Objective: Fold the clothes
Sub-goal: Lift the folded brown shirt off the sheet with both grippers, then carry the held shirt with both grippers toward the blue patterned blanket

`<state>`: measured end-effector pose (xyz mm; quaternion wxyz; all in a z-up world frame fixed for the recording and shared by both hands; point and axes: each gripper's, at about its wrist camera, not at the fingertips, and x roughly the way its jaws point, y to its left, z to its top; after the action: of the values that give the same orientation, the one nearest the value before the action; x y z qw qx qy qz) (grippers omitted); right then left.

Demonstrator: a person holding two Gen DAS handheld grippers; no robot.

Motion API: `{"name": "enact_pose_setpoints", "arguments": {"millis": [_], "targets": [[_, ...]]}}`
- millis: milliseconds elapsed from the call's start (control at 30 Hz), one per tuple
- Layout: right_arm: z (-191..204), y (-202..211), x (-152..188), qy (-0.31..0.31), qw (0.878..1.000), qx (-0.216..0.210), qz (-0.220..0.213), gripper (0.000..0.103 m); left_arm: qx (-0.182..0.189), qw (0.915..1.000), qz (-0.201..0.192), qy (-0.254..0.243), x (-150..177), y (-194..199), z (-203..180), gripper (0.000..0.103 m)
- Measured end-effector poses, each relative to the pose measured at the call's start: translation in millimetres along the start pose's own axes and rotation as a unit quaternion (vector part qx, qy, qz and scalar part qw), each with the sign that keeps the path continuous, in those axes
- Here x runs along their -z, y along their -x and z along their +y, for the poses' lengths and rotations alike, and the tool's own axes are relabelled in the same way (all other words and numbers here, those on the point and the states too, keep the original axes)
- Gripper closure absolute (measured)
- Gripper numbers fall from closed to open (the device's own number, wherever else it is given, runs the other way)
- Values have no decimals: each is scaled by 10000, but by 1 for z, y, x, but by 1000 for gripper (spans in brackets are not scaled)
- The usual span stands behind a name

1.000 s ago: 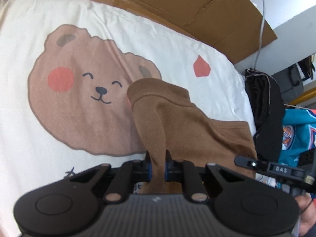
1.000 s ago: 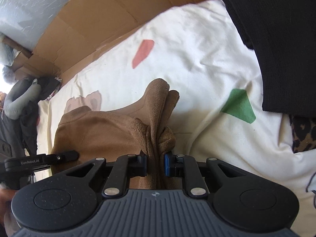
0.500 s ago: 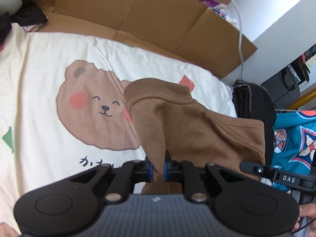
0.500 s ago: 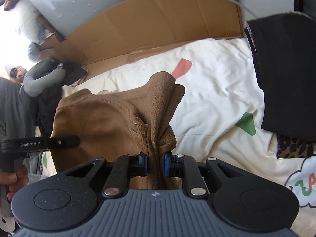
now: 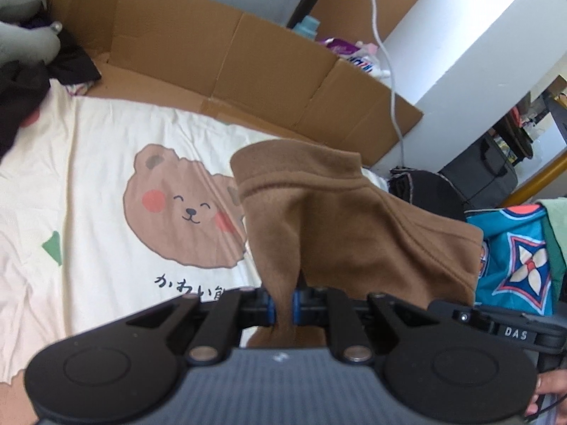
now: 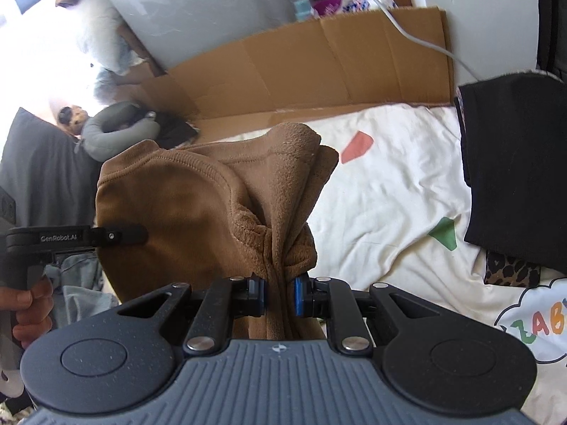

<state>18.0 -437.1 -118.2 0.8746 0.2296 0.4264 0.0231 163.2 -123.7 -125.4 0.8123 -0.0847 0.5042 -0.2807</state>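
Both tongs (image 5: 282, 309) (image 6: 280, 297) on brown garment (image 5: 354, 226)

Plain brown garment (image 5: 354, 226); cream sheet (image 5: 88, 177) with brown bear print (image 5: 184, 212).

Brown fleece garment (image 5: 354, 226), bunched, hanging stretched above the bear-print sheet (image 5: 106, 148)

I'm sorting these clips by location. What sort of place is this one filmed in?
Most likely a bedroom at home. The brown garment is held up over a cream bedsheet printed with a cartoon bear, flattened cardboard lines the wall behind it, and other clothes lie piled at the sides.
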Motion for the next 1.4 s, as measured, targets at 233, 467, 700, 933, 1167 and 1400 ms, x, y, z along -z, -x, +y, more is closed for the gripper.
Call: {"name": "enact_pose_setpoints", "arguments": {"millis": [233, 467, 700, 933, 1167, 1400], "targets": [[23, 38, -6, 439, 9988, -38, -203, 89, 40, 9996, -276, -106, 0, 37, -19, 94], [51, 73, -21, 753, 9960, 16, -486, 89, 67, 9979, -590, -265, -17, 74, -45, 94], [81, 106, -42, 1076, 9908, 115, -810, 89, 64, 9950, -916, -395, -33, 112, -65, 94], [112, 138, -72, 1383, 9837, 158, -1139, 89, 93, 9903, -1309, -460, -56, 155, -75, 94], [135, 175, -102, 1143, 9805, 135, -1593, 89, 161, 9850, -1649, -478, -85, 193, -86, 94], [135, 199, -111, 742, 9794, 152, -1872, 89, 280, 9820, -1777, -581, -108, 227, -110, 94]]}}
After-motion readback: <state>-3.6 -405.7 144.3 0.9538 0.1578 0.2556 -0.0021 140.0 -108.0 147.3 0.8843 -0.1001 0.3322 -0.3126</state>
